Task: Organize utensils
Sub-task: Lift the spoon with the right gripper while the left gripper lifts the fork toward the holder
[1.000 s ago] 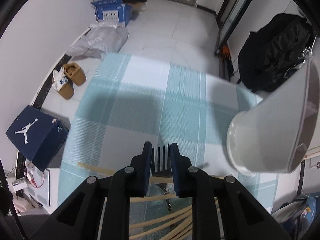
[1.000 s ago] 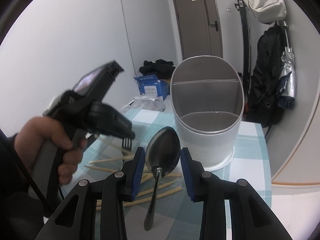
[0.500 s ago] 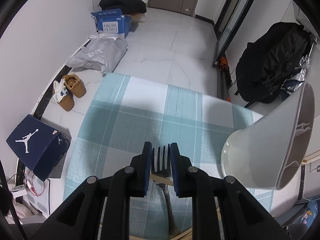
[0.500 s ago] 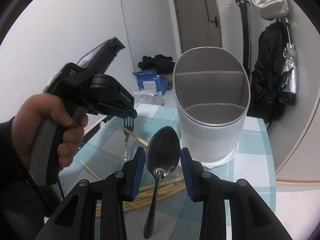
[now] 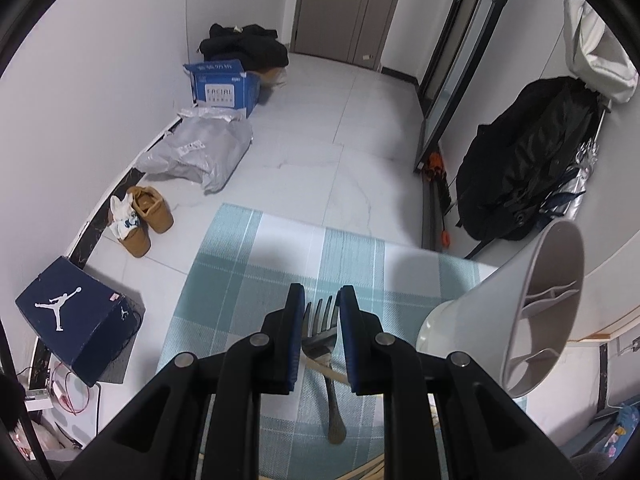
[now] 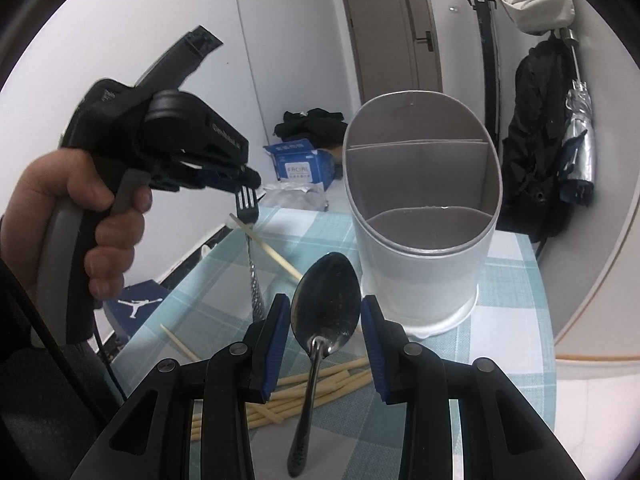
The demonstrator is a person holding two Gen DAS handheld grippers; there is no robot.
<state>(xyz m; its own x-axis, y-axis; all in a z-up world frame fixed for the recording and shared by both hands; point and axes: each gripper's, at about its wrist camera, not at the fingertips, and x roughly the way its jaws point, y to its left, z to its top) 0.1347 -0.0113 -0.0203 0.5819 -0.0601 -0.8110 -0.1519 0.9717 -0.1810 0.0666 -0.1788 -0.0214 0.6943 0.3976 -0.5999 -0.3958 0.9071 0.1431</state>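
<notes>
My left gripper (image 5: pixel 319 312) is shut on a metal fork (image 5: pixel 320 332), tines forward, handle hanging down. A single chopstick (image 5: pixel 324 370) is pinched along with it. In the right wrist view the left gripper (image 6: pixel 244 178) holds the fork (image 6: pixel 250 236) and the chopstick (image 6: pixel 268 250) in the air, left of a white divided utensil holder (image 6: pixel 424 248). My right gripper (image 6: pixel 325 316) is shut on a metal spoon (image 6: pixel 324 312), bowl up, just in front of the holder. The holder (image 5: pixel 516 316) shows at right in the left wrist view.
The table has a teal checked cloth (image 6: pixel 508 292). Several chopsticks (image 6: pixel 320 384) lie on it below the spoon, one more (image 6: pixel 178 342) to the left. On the floor are a navy shoe box (image 5: pixel 72 316), shoes (image 5: pixel 140 220) and a blue carton (image 5: pixel 224 84).
My left gripper has risen with the fork and a chopstick, well above the table. My right gripper with the spoon has moved a little closer to the holder.
</notes>
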